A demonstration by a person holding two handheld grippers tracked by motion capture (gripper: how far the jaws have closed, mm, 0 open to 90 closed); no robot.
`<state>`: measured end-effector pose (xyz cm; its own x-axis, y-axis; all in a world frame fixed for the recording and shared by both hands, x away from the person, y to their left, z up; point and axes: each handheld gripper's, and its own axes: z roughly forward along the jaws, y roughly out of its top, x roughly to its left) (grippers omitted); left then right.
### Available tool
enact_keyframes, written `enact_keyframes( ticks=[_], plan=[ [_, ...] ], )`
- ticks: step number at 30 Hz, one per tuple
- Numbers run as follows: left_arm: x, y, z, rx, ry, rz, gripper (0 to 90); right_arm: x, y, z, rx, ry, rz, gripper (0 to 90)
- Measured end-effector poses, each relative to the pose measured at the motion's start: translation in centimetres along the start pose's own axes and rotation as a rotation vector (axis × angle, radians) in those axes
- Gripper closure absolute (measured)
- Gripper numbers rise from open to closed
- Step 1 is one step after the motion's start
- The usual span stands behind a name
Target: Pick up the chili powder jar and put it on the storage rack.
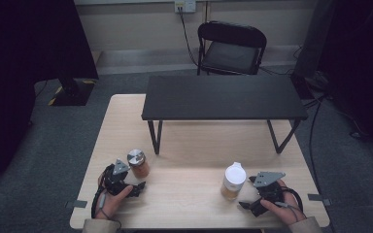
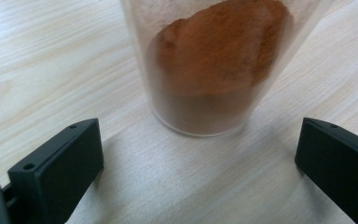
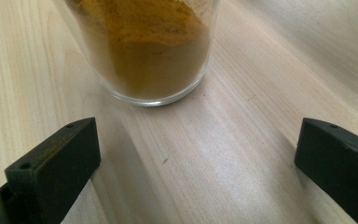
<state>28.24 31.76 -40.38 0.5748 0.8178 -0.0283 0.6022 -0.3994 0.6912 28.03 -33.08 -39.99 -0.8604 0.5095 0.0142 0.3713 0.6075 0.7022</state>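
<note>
A clear jar of reddish-brown powder (image 1: 139, 165) with a silver lid stands upright on the wooden table (image 1: 194, 145) at the near left. My left gripper (image 1: 137, 187) sits just below it, open, and the jar (image 2: 214, 70) stands a little beyond its spread jaws. A glass jar of yellow-brown powder (image 1: 233, 182) with a white lid stands at the near right. My right gripper (image 1: 243, 206) is open beside it, and this jar (image 3: 144, 51) lies ahead of its jaws, untouched.
A low black bench-like stand (image 1: 223, 97) on angled legs spans the table's far half. A black folding chair (image 1: 230, 48) sits behind the table. Cables run along the floor at right. Bare wood lies between the two jars.
</note>
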Motion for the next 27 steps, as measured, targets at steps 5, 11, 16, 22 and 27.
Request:
enact_keyframes(
  ticks=[5, 11, 16, 22, 27],
  plan=[
    [0.1, 0.2, -0.1, -0.011, -0.019, -0.005, 1.8, 0.0, 0.0, 0.0, -0.001, 0.0, -0.002, 0.0],
    [0.3, 0.3, 0.1, -0.034, -0.036, -0.024, 1.9, 0.0, 0.0, 0.0, -0.002, 0.0, -0.001, 0.0],
    [0.4, 0.6, 0.1, -0.049, -0.044, -0.028, 1.9, 0.0, 0.0, 0.0, -0.001, 0.0, -0.002, 0.0],
    [0.6, 0.9, 0.0, -0.077, -0.042, -0.042, 1.8, 0.0, 0.0, 0.0, -0.001, 0.0, -0.001, 0.0],
    [0.7, 1.3, 0.2, -0.09, -0.034, -0.045, 4.5, 0.0, 0.0, 0.0, -0.001, 0.0, -0.001, 0.0]
  ],
)
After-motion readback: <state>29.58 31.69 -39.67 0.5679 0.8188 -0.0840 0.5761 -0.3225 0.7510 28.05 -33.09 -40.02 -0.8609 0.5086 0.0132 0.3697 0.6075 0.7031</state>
